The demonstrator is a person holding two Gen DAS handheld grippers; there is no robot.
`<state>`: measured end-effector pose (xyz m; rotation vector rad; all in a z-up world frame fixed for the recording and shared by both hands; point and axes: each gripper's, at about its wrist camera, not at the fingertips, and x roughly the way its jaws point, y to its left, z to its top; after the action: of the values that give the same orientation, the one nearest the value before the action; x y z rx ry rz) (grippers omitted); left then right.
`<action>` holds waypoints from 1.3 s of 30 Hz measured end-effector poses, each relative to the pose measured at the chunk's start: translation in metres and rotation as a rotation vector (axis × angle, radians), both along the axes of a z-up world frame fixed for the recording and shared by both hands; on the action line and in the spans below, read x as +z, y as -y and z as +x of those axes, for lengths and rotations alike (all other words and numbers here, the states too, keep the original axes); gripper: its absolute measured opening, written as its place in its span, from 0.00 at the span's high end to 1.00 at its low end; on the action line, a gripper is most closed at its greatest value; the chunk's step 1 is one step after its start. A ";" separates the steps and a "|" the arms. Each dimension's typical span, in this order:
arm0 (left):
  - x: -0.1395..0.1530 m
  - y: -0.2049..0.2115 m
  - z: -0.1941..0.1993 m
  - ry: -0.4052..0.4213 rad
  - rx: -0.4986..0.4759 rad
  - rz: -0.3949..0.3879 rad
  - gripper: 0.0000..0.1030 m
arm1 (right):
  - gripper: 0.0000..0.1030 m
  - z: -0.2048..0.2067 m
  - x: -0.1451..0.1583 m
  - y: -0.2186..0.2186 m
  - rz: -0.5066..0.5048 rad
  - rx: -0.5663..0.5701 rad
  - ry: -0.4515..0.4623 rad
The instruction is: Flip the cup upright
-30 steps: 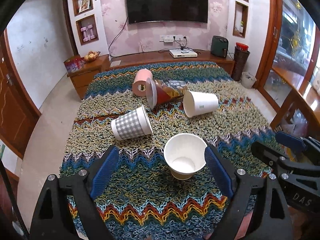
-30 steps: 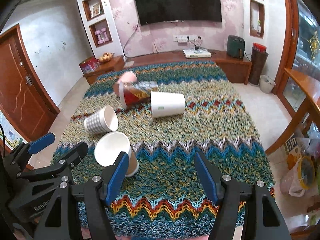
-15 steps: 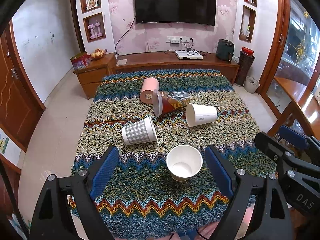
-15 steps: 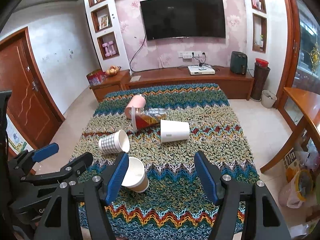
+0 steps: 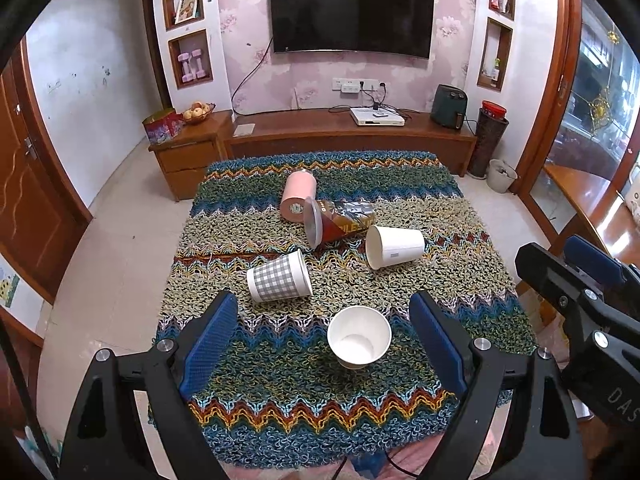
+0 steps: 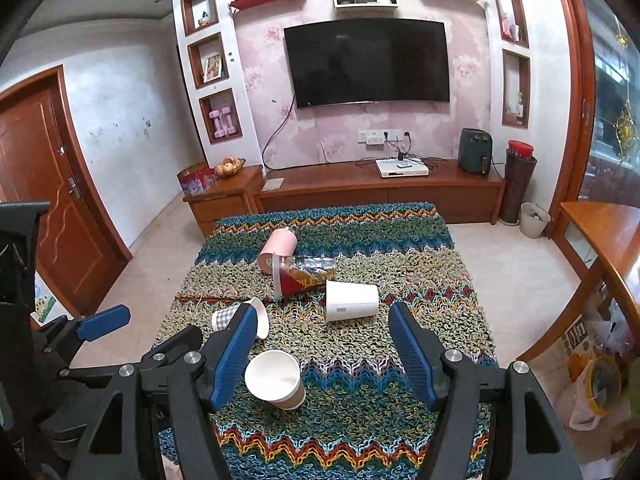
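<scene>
**Grippers raised above a rug of tipped cups, one cup upright**

The left gripper [image 5: 322, 344] and right gripper [image 6: 322, 354] both hang above the near end of the rug [image 5: 280, 408], each with its blue pads wide apart and nothing between them. Just below them a white cup [image 5: 359, 340] stands mouth up, its brown base on the pile, a little tilted in the right wrist view; in the left wrist view it lies between the pads [image 5: 208, 344] but well beneath them, untouched.

Four vessels lie on their sides farther up the rug: a checked cup [image 5: 279, 282], a plain white cup [image 5: 394, 246], a lidded printed cup [image 5: 338, 224] and a pink cup [image 5: 298, 196]; the last two touch.

Judgement: if more flipping is due, the checked cup is nearest. To do it well, come down with the jaws straddling the wall near mid-height, one pad each side, not across the open rim, which would crush. Close lightly; paper buckles. Lift clear of the shaggy pile before rotating, since loops may snag the rim. Set the base down flat, then release slowly, because the soft rug could let a tall cup topple.
</scene>
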<state>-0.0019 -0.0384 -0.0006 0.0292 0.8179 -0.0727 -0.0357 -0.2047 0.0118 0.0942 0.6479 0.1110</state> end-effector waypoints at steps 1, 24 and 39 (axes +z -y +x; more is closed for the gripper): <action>0.001 -0.001 0.000 -0.003 0.005 0.000 0.13 | 0.33 0.000 0.001 -0.001 0.000 0.000 0.000; 0.004 -0.007 0.012 -0.009 0.074 0.009 0.13 | 0.32 0.015 0.006 -0.008 -0.004 -0.009 0.010; 0.002 -0.008 0.018 -0.018 0.081 0.004 0.13 | 0.32 0.025 0.003 -0.009 -0.009 -0.017 0.004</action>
<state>0.0165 -0.0304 0.0017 -0.0007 0.8367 0.0047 -0.0107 -0.1954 0.0151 0.0910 0.6430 0.0921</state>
